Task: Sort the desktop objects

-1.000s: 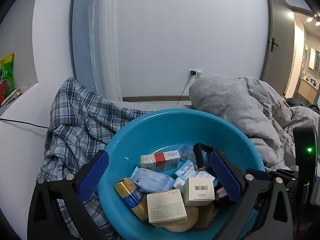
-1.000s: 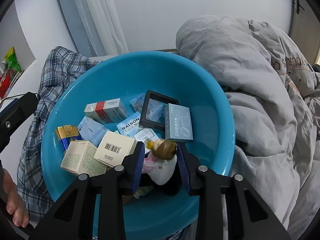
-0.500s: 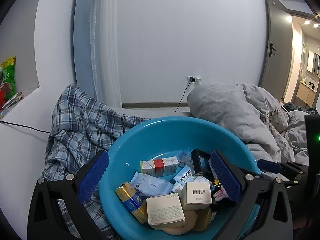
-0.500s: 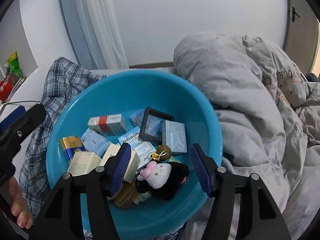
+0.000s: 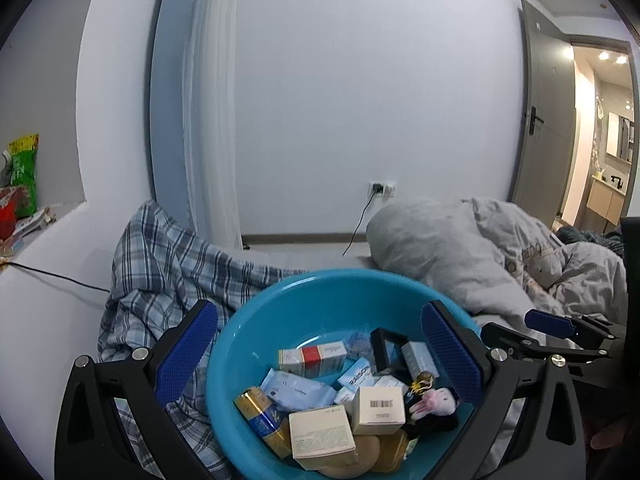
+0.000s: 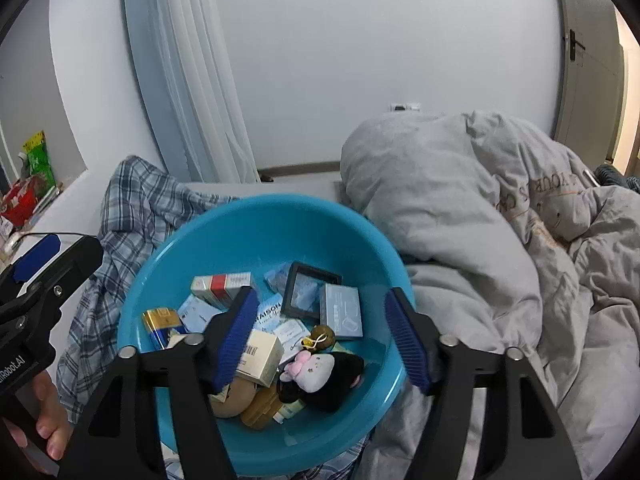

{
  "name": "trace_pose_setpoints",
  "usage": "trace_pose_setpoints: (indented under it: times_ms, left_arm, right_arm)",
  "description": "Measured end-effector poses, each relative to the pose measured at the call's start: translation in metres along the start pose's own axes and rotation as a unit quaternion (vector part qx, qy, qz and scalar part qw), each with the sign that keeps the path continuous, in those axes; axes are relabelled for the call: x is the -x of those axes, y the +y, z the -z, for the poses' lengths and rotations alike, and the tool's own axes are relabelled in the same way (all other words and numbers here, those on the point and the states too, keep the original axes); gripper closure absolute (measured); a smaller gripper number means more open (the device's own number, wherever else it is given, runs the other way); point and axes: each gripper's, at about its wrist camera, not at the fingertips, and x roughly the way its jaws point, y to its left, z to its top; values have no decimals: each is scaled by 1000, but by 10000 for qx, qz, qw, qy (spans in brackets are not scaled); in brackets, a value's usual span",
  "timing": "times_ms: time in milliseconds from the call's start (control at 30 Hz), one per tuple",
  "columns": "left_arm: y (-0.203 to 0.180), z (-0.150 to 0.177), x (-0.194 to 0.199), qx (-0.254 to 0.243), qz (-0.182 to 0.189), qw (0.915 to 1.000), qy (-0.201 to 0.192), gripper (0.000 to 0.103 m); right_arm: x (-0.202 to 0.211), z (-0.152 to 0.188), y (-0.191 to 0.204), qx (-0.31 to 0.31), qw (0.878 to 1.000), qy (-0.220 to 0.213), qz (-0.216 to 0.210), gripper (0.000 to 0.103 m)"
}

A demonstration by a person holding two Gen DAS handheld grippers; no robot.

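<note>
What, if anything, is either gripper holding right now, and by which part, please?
Nothing: the left gripper and the right gripper are open and empty; the plush toy lies in the blue basin.

The basin was smooth glossy plastic, the boxes matt cardboard, the doll soft plush, the quilt matt cloth.

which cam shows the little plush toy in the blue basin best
The right wrist view: the small white-and-black plush toy lies unobstructed in the round blue plastic basin, pink face visible. The left wrist view shows it smaller, near the basin's right wall.
</note>
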Motion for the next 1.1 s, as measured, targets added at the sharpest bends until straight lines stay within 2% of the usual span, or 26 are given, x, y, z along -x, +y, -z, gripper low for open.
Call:
trace_pose_setpoints:
  times_ms: [167, 267, 433, 533, 667, 733, 867, 967, 1100]
  left_arm:
    - [-6, -13, 29, -73, -65, 9991, -406, 0]
    - [-8, -22, 52, -149, -137, 9964, -819, 0]
    - [-13, -31, 82, -247, -101, 9920, -1236, 0]
    - [-16, -31, 89, -338, -150, 9901, -1352, 0]
    - [-16, -32, 102, -272, -284, 9865, -1590, 0]
    - [-14, -34, 104, -269, -214, 9867, -1587, 0]
    - [-17, -38, 114, -360, -414, 9853, -1620, 0]
    - [-20, -41, 122, -382, -669, 9830, -1668, 0]
    - [-20, -39, 135, -196, -735, 9782, -1933, 0]
  right_arm:
    - [18, -8, -2, 17, 9996, -238, 132, 34]
    - [33, -12, -4, -34, 9988, -447, 207, 22]
    - [58, -20, -5, -13, 9961, -812, 348, 21]
    - [71, -25, -5, 10, 9940, -1005, 439, 20]
    - [89, -28, -4, 42, 9901, -1281, 566, 8]
    - [97, -29, -3, 83, 9882, -1402, 607, 7]
    - [113, -30, 3, 186, 9841, -1621, 709, 1]
    - [126, -31, 6, 236, 9791, -1856, 794, 1]
    - [142, -31, 9, 346, 9701, -2181, 1005, 1]
